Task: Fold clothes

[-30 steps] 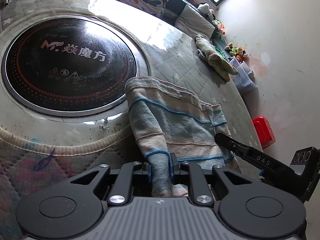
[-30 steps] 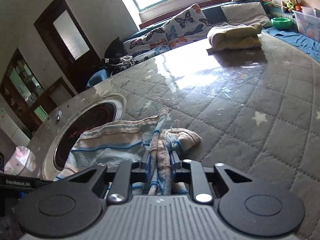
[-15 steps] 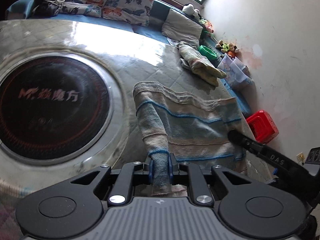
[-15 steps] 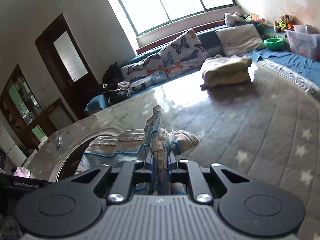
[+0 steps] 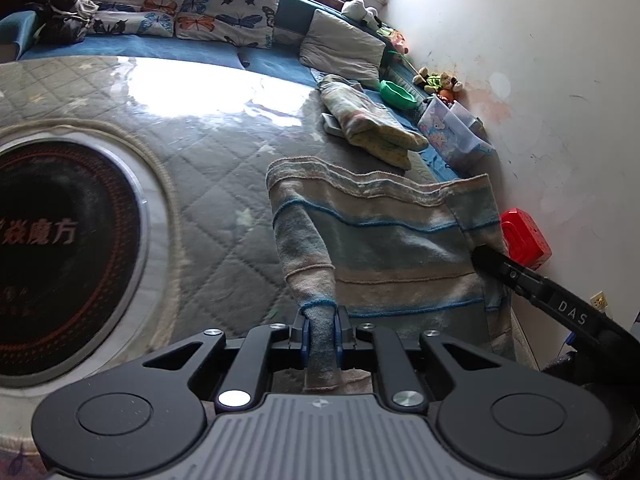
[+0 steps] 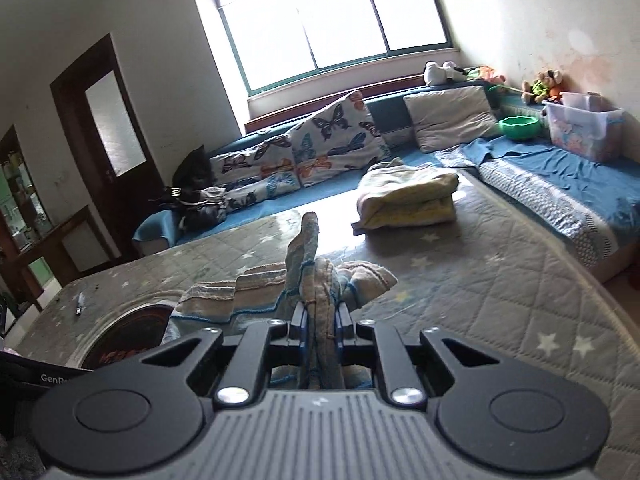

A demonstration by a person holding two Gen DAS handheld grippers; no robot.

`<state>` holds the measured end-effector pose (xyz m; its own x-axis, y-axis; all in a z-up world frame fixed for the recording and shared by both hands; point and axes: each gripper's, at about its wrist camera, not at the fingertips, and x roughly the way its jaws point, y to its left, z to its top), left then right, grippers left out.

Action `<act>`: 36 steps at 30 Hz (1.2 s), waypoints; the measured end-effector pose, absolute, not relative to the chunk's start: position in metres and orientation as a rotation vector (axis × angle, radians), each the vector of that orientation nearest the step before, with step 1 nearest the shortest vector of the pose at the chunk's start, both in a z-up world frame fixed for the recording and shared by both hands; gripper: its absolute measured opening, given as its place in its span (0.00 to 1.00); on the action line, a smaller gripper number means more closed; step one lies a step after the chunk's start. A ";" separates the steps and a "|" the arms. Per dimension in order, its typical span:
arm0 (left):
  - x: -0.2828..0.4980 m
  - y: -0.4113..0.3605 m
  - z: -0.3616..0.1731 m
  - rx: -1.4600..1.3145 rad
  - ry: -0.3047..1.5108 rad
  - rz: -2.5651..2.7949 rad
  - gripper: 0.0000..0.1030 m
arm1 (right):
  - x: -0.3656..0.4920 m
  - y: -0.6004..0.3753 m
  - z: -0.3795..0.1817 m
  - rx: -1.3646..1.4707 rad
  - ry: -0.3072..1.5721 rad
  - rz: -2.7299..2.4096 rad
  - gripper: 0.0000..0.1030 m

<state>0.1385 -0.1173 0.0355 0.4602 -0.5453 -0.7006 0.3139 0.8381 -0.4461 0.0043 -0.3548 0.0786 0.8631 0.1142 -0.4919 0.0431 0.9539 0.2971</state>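
Note:
A striped beige-and-blue towel (image 5: 380, 240) hangs stretched between my two grippers above the quilted table cover (image 5: 224, 184). My left gripper (image 5: 320, 330) pinches one bunched corner, and its jaws are closing tighter on the fabric. At the towel's right edge, a black finger of the right gripper (image 5: 532, 284) reaches in. In the right wrist view, my right gripper (image 6: 320, 320) is shut on a gathered edge of the towel (image 6: 256, 292), and a fold sticks up past the pads. The held corners are hidden inside the jaws.
A folded yellowish cloth pile (image 6: 404, 200) lies at the table's far side. A round black cooker plate (image 5: 60, 240) is set into the table on the left, with a pen (image 6: 79, 304) beyond it. A blue sofa with butterfly cushions (image 6: 332, 136), a green bowl (image 6: 520, 126) and a plastic box (image 6: 584, 128) line the wall.
Both grippers have risen with the towel, lifting it off the table and spreading it between them. The left gripper has also shifted right, away from the cooker plate.

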 end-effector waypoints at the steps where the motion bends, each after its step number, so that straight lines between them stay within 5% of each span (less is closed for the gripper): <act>1: 0.140 -0.121 0.036 -0.265 0.956 -0.540 0.12 | 0.005 -0.357 0.079 0.304 0.530 0.031 0.11; 25: 0.154 -0.176 0.014 -0.174 1.013 -0.562 0.13 | 0.023 -0.394 0.052 0.277 0.591 -0.086 0.12; 32: 0.152 -0.176 0.010 -0.144 1.011 -0.547 0.17 | 0.030 -0.399 0.038 0.288 0.639 -0.117 0.15; 36: 0.151 -0.176 0.010 -0.122 1.008 -0.536 0.28 | 0.030 -0.401 0.033 0.285 0.652 -0.135 0.21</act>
